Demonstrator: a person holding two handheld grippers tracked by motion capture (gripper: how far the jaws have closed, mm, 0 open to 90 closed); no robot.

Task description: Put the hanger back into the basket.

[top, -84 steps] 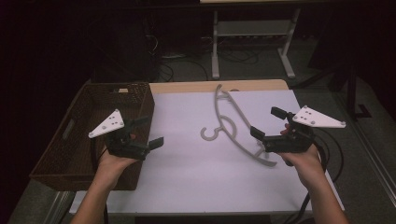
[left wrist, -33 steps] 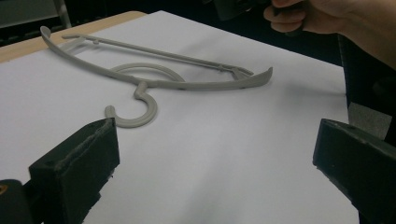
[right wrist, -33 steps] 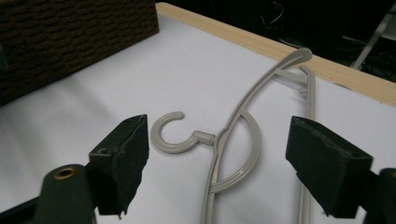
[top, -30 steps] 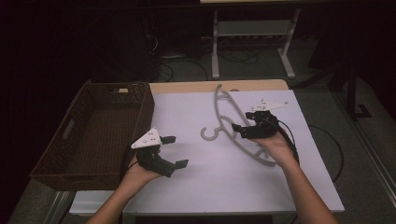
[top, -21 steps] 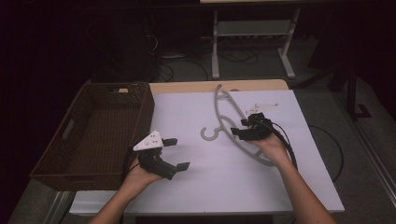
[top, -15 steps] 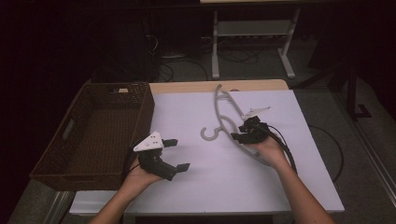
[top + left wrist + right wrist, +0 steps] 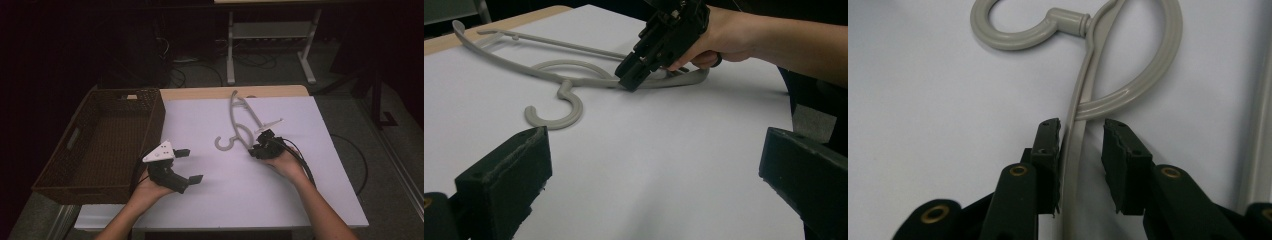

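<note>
A grey plastic hanger (image 7: 235, 107) lies flat on the white table top (image 7: 240, 200), its hook (image 7: 223, 143) pointing toward the person. My right gripper (image 7: 254, 150) is down at the hanger's arm just beyond the loop. In the right gripper view the right gripper (image 7: 1083, 131) straddles that arm (image 7: 1083, 95): the left jaw touches it and a gap remains on the right, so it is open. My left gripper (image 7: 190, 165) hovers near the front left, wide open with nothing between its fingers (image 7: 504, 170). In the left gripper view, the hanger (image 7: 559, 80) and right gripper (image 7: 630, 80) lie ahead.
A dark brown woven basket (image 7: 156, 117) stands along the table's left side, close to my left hand. A bare wooden strip (image 7: 210, 92) edges the table's far side. Behind it, a metal stand (image 7: 270, 30) and cables sit on the floor.
My right gripper came in from the right edge and lowered onto the hanger's arm. My left gripper moved from beside the basket toward the front middle, then held still.
</note>
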